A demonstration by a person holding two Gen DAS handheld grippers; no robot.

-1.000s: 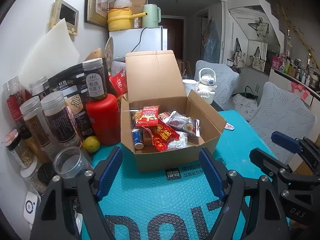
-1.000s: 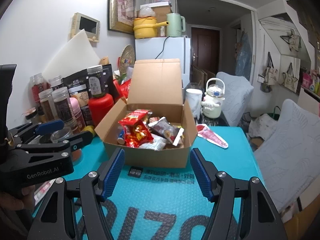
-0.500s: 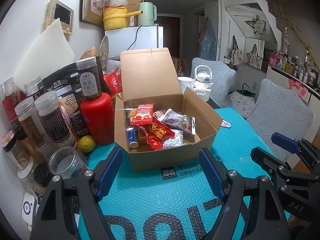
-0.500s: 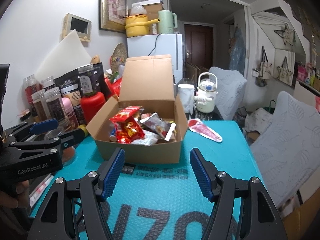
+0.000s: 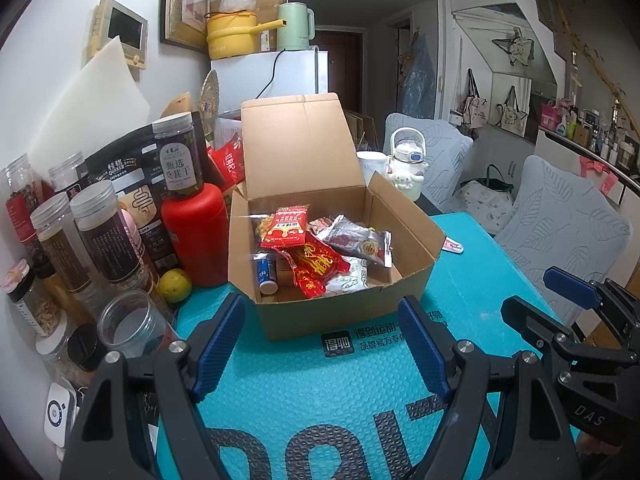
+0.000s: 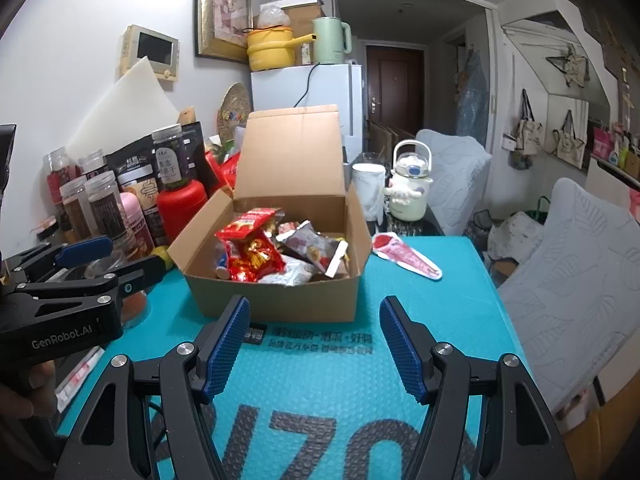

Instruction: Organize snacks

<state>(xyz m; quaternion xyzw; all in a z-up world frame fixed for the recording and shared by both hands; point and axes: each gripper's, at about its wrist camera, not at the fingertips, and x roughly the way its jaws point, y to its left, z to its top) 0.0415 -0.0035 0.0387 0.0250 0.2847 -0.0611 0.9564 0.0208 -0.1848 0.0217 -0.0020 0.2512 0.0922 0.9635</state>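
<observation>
Nearest, left gripper (image 5: 322, 344) and right gripper (image 6: 314, 340): both spread wide, empty, hovering over the teal mat (image 5: 360, 400) just short of the cardboard box (image 5: 340, 312). Likely lined up for a reach. Box lid stands propped upright, so the snack packets (image 5: 308, 256) heaped inside are open to a grab from above. One pink packet (image 6: 408, 256) lies outside, right of the box. Jars (image 5: 104, 236) and a red bottle (image 5: 196, 236) crowd its left.
</observation>
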